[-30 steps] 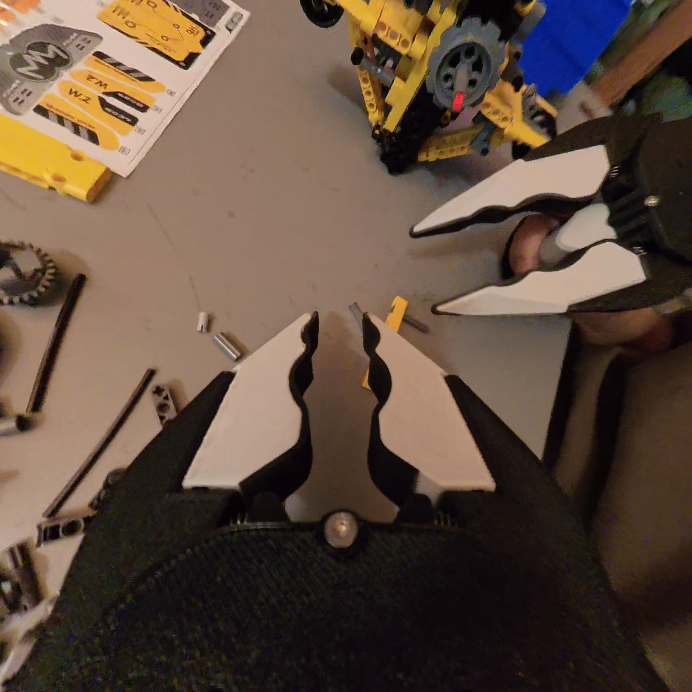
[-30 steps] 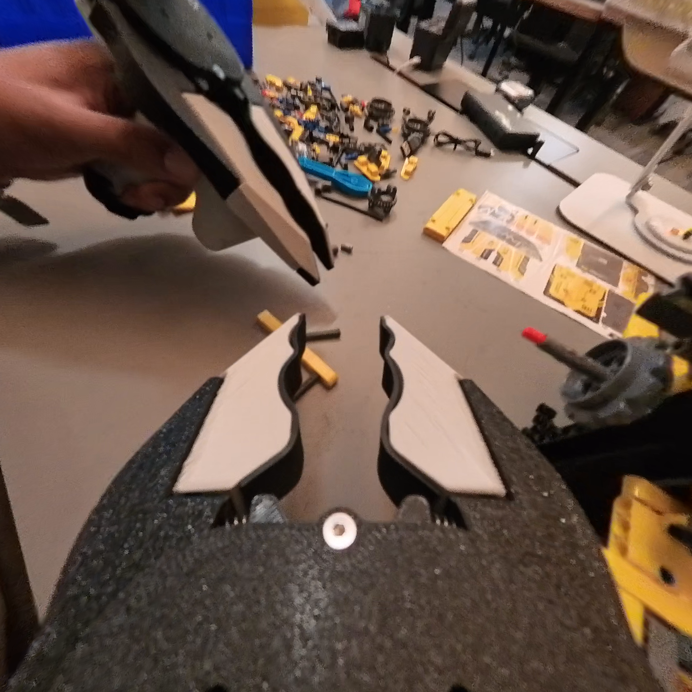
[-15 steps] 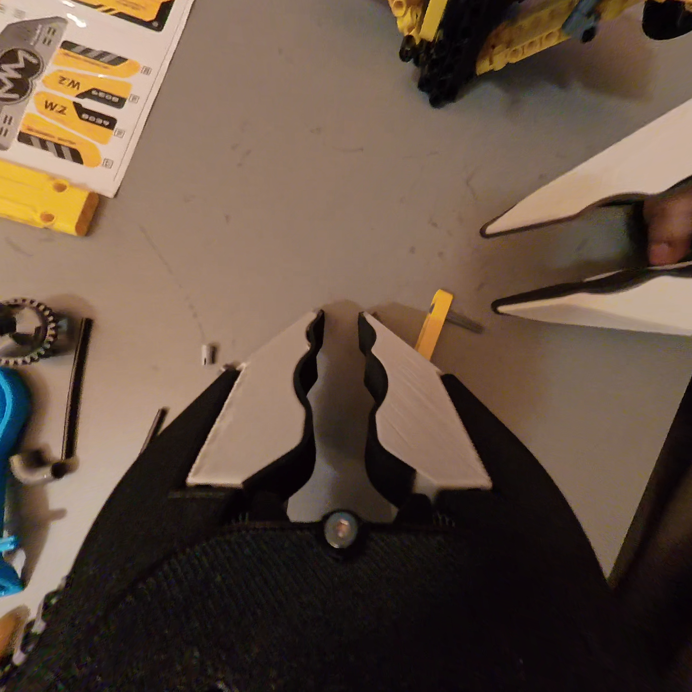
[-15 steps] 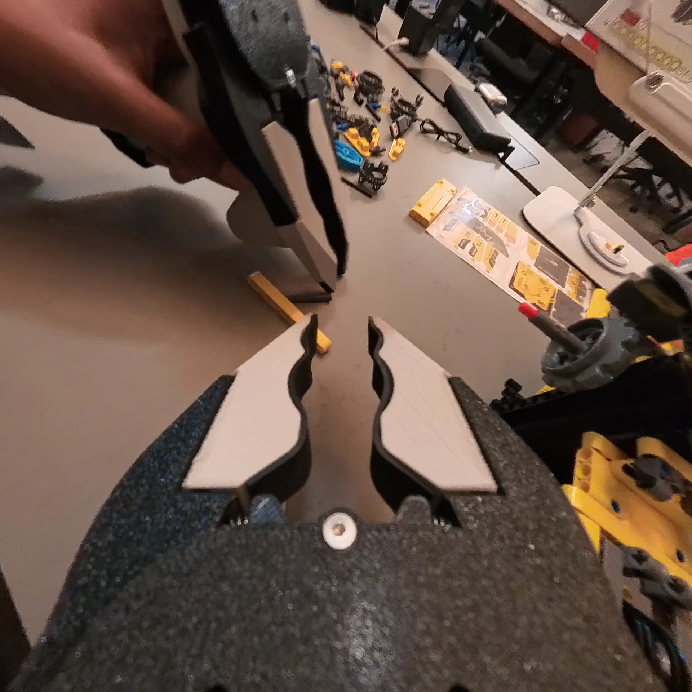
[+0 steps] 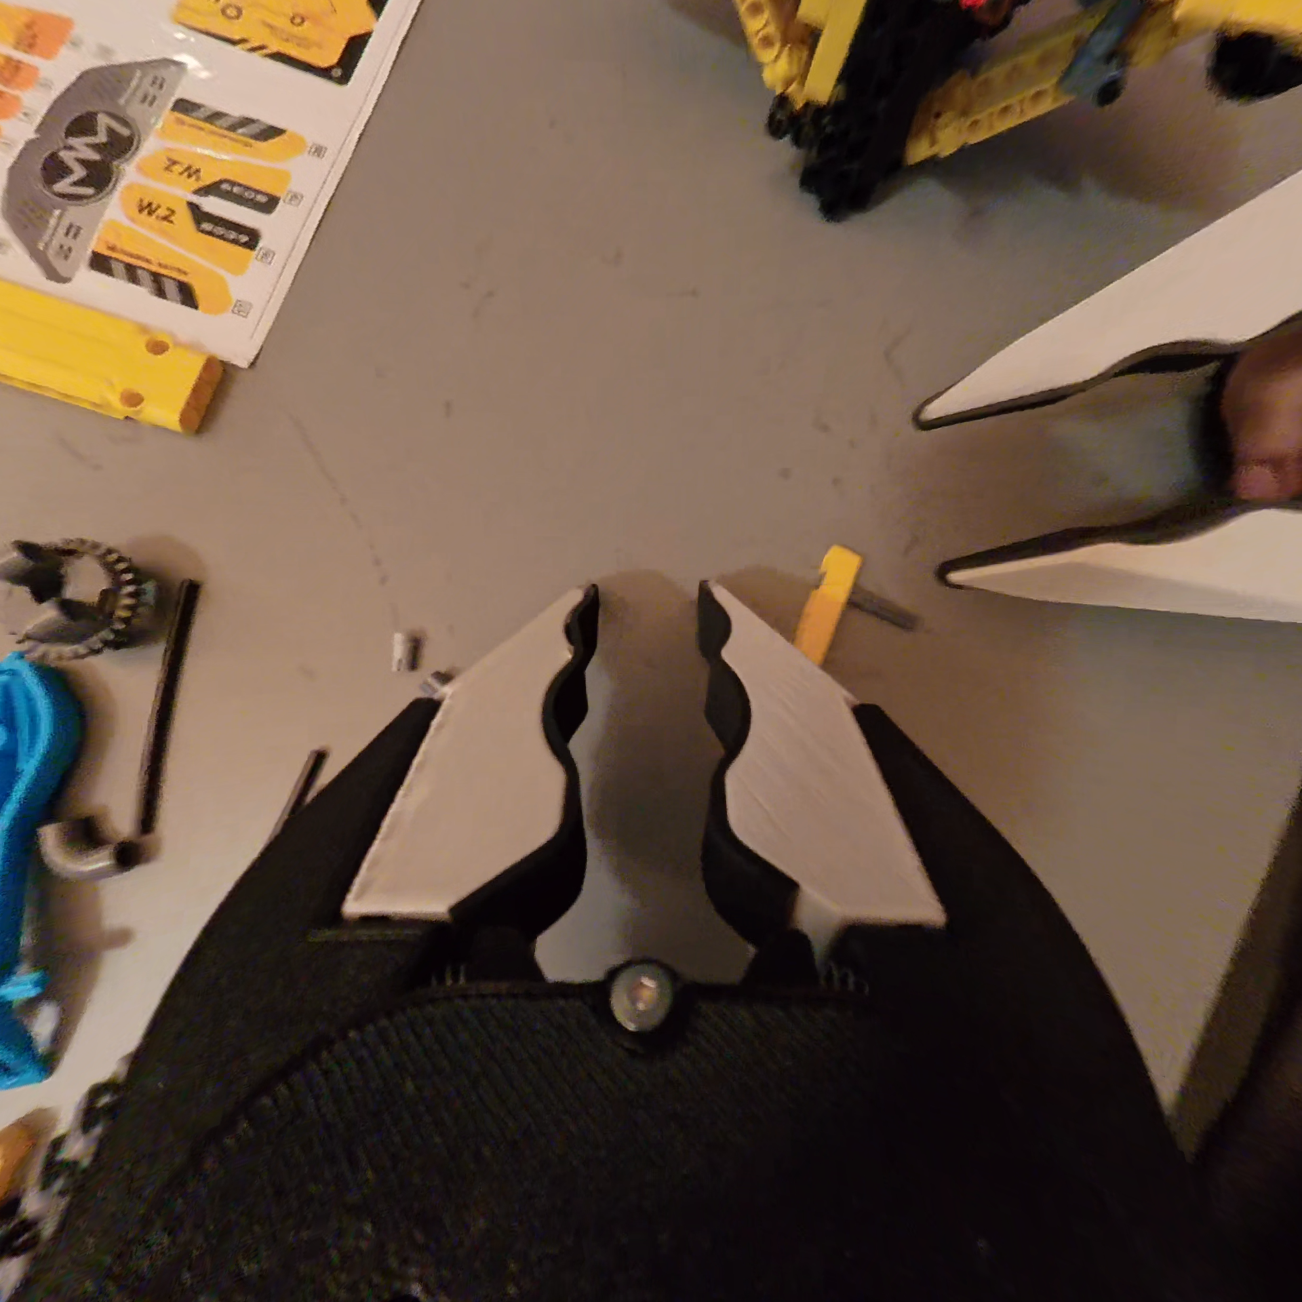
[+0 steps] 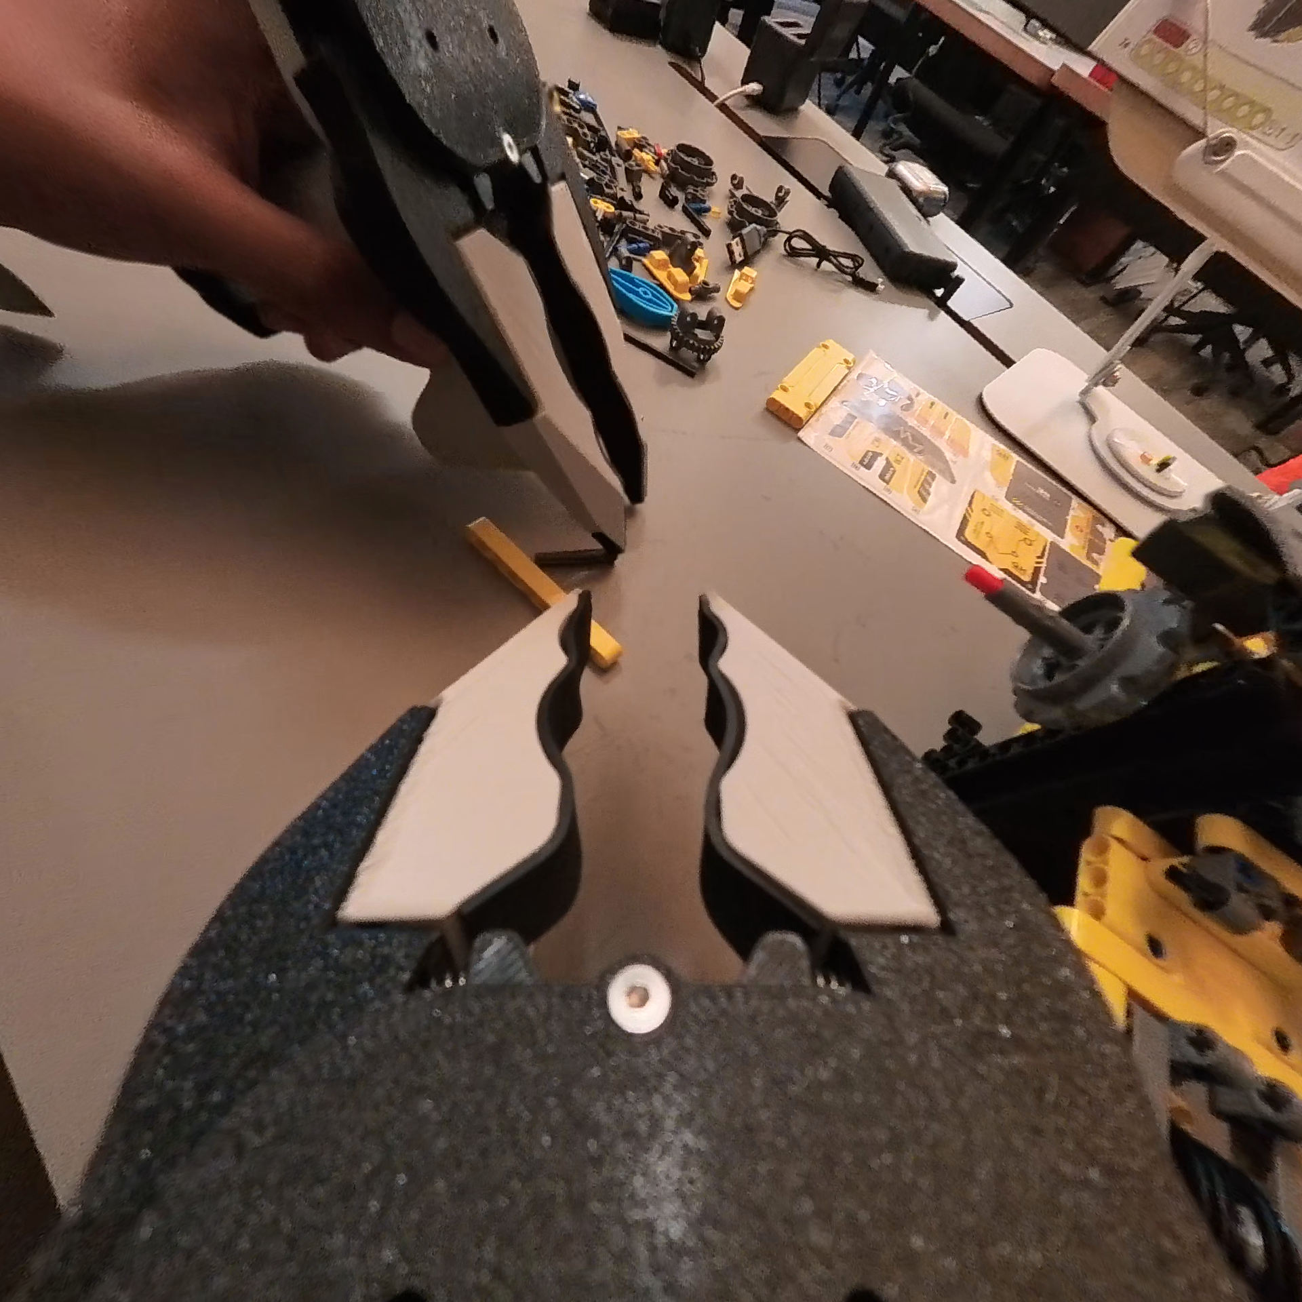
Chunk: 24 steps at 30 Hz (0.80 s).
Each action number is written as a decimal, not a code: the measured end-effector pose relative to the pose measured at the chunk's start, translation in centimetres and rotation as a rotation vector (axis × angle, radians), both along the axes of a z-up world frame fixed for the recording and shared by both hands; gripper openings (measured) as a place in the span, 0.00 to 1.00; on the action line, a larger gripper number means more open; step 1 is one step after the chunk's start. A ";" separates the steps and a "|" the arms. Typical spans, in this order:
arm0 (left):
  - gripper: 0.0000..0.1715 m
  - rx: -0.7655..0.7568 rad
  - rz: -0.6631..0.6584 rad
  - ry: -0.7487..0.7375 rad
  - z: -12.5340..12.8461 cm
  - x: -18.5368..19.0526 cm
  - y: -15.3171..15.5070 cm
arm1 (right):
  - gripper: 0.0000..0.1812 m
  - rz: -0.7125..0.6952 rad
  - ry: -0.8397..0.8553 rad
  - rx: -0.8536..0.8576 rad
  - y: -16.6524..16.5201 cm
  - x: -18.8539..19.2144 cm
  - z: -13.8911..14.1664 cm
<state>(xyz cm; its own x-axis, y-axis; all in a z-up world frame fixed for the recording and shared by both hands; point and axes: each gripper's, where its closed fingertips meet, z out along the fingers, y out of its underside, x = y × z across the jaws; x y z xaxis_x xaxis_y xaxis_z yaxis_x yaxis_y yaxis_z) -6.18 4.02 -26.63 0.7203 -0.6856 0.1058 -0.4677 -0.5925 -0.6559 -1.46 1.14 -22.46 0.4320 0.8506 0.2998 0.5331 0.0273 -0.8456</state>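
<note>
Across the desk [image 5: 563, 352], our left gripper [image 5: 648, 595] has its fingers spread and empty over bare surface just left of a yellow beam [image 5: 826, 606] crossing a dark pin [image 5: 881, 609], while our right gripper [image 6: 641, 606], equally spread and empty, hovers beside that beam near the yellow model [image 6: 1162, 916].

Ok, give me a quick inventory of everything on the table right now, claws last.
Flat yellow plastic beam: one, yellow, between both claws, a thin dark axle beside it.
Half-built yellow-and-black brick vehicle: one, far side of the grey table.
Printed sticker sheet: one, white and yellow, far left.
Yellow rectangular plate: one, at the sheet's near edge.
Dark toothed gear ring: one, left.
Blue curved plastic part: one, left edge.
Loose brick pile: many, mixed colours, far end.
Left claw: open, empty, beside the beam.
Right claw: open, empty, over the beam's end.
</note>
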 end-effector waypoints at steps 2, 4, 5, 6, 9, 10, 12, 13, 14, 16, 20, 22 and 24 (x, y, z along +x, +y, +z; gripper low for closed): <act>0.17 0.045 0.009 0.071 -0.3 -0.7 0.3 | 0.17 -0.003 -0.004 -0.001 0.0 0.0 -0.1; 0.18 0.070 0.020 0.121 -0.4 -1.2 0.3 | 0.17 -0.004 -0.006 -0.004 0.1 0.0 -0.1; 0.19 0.079 0.028 0.142 -0.4 -1.4 0.3 | 0.17 -0.004 -0.010 -0.007 0.1 0.0 -0.2; 0.19 0.089 0.034 0.158 -0.4 -1.7 0.3 | 0.18 -0.003 -0.015 -0.010 0.1 -0.1 -0.3; 0.19 0.102 0.054 0.182 -0.3 -2.3 -0.1 | 0.18 -0.003 -0.030 -0.010 0.1 -0.1 -0.5; 0.19 0.099 0.061 0.183 -0.3 -2.5 -0.2 | 0.18 -0.003 -0.032 -0.007 0.1 -0.1 -0.5; 0.19 0.088 0.077 0.179 -0.3 -3.0 -0.6 | 0.18 -0.003 -0.034 -0.002 0.0 -0.1 -0.5; 0.19 0.082 0.085 0.177 -0.3 -3.3 -0.8 | 0.18 -0.002 -0.035 -0.001 0.0 -0.2 -0.5; 0.19 0.076 0.096 0.177 -0.3 -3.7 -1.0 | 0.18 -0.002 -0.037 0.000 0.0 -0.2 -0.5; 0.19 0.076 0.119 0.171 -0.1 -4.5 -1.2 | 0.18 -0.001 -0.039 0.000 0.0 -0.2 -0.6; 0.19 0.080 0.062 0.035 0.9 -3.6 -2.1 | 0.18 0.003 -0.046 0.007 -0.1 -0.2 -0.6; 0.16 0.079 0.011 -0.021 1.2 -2.8 -2.7 | 0.18 0.008 -0.058 0.003 -0.1 -0.3 -0.8; 0.15 0.104 -0.016 0.006 0.9 -2.6 -2.7 | 0.18 0.021 -0.069 -0.002 -0.2 -0.5 -1.0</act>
<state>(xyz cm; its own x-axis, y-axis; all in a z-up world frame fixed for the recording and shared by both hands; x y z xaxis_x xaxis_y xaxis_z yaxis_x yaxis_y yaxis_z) -8.77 1.27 -25.74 0.7093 -0.7043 0.0295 -0.4807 -0.5139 -0.7105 -1.98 0.92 -23.48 0.3924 0.8600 0.3261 0.5893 0.0371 -0.8071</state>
